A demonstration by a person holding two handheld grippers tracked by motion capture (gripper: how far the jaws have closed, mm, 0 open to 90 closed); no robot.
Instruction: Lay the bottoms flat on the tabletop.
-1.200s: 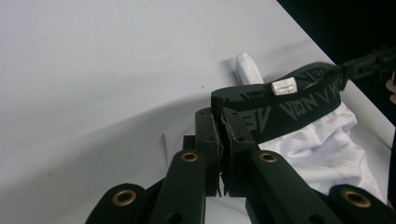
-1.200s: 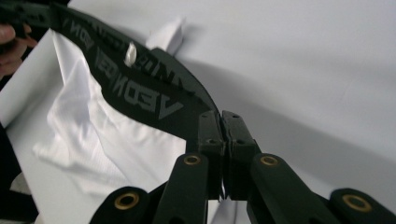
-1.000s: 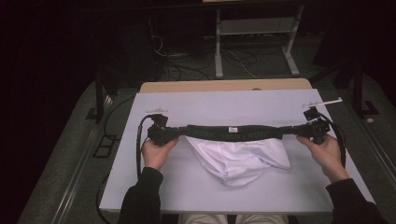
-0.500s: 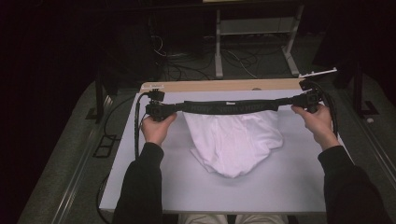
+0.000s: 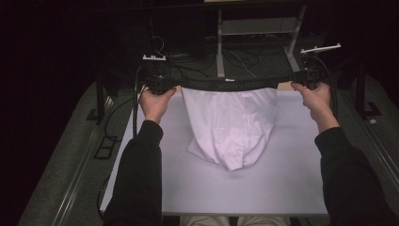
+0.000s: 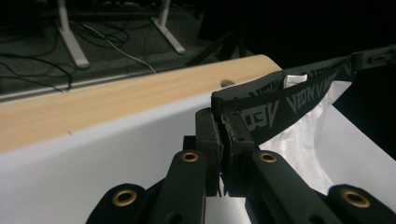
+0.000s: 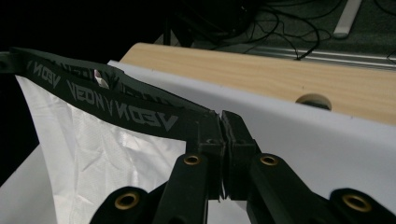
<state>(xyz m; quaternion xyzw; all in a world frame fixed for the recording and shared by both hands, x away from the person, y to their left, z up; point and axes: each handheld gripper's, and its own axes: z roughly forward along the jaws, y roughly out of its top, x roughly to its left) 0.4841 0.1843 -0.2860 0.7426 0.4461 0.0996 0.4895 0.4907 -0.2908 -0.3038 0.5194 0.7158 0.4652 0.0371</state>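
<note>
Stretched taut above the table's (image 5: 141,188) far edge: black waistband (image 5: 229,84), clenched by left gripper (image 5: 157,85) and right gripper (image 5: 310,80); lettering partly blurred, white fabric (image 5: 228,127) hanging.

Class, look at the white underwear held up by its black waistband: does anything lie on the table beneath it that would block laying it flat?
Nothing visible does: the white table cover beneath the white underwear with black waistband lies bare.

Black sleeves, black tongs (image 6: 219,133), brass rivets, trailing cables
</note>
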